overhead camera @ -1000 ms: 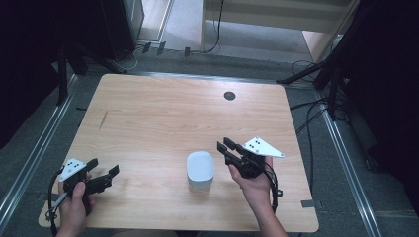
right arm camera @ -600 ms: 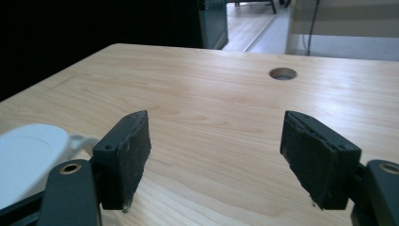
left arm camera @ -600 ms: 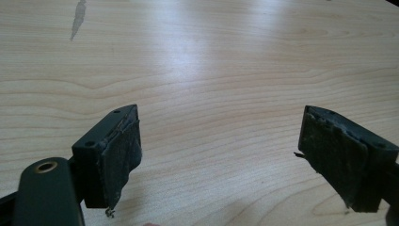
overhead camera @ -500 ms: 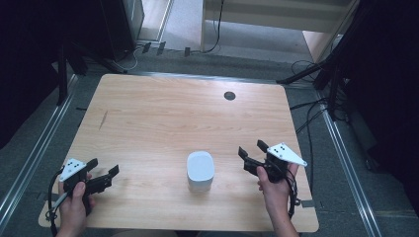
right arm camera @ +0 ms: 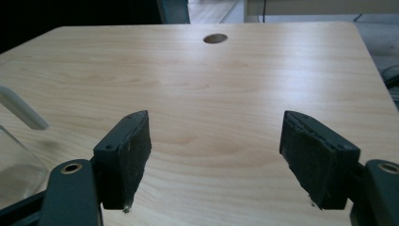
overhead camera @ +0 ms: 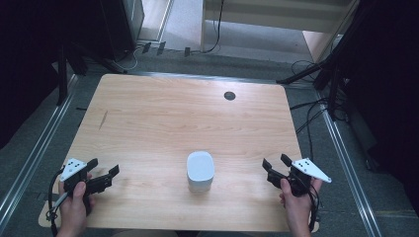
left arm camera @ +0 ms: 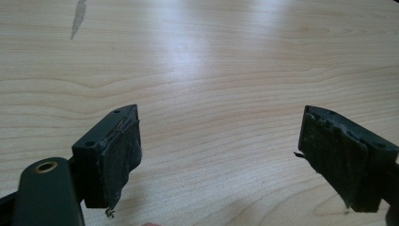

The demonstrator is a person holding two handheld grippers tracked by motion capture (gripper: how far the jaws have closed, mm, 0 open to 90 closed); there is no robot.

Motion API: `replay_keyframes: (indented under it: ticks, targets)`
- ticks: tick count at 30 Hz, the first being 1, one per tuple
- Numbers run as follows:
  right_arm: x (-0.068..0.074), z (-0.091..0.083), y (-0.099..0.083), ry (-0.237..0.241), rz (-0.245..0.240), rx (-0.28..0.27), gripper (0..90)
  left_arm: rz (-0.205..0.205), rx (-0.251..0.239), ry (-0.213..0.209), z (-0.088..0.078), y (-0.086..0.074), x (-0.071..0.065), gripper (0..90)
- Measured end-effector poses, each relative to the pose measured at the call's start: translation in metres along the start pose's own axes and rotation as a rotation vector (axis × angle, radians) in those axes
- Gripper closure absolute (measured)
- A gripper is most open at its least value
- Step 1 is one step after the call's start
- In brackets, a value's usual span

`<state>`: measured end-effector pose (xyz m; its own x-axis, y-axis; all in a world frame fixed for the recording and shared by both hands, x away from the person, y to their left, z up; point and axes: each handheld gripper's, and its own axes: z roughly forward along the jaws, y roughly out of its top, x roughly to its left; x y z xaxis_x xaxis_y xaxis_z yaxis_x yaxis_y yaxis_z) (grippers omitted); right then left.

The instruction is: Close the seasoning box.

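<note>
Table (overhead camera: pixel 163 123) of light wood with 1 white container (overhead camera: pixel 200 171) standing near its front edge, midway between the 2 grippers and touching neither. Left gripper (overhead camera: pixel 103 177) at the front-left corner, jaws wide apart over bare wood. Right gripper (overhead camera: pixel 277 165) at the front-right corner, jaws likewise wide, nothing between them.

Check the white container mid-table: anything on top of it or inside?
Nothing sits on the white container; its top is a closed, plain white surface. That top covers the contents, so the inside can't be seen. It stands on the bare wooden table, both grippers apart from it.
</note>
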<state>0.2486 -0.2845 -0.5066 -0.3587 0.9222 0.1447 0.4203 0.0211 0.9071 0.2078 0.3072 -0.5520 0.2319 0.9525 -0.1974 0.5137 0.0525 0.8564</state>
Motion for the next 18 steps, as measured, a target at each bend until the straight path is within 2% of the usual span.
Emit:
replay_keyframes:
  ticks: [4, 9, 18]
  targets:
    - [-0.009, -0.006, -0.011, -0.022, 0.003, 0.017, 26.0, 0.0, 0.0, 0.0, 0.0, 0.0, 0.0, 14.0]
    - [-0.026, -0.019, -0.026, -0.054, 0.035, 0.03, 26.4, 0.0, 0.001, 0.001, 0.0, 0.0, 0.0, 14.0]
    - [-0.047, -0.039, -0.047, -0.106, 0.064, 0.05, 27.4, 0.002, 0.004, 0.001, 0.0, 0.0, 0.0, 14.0]
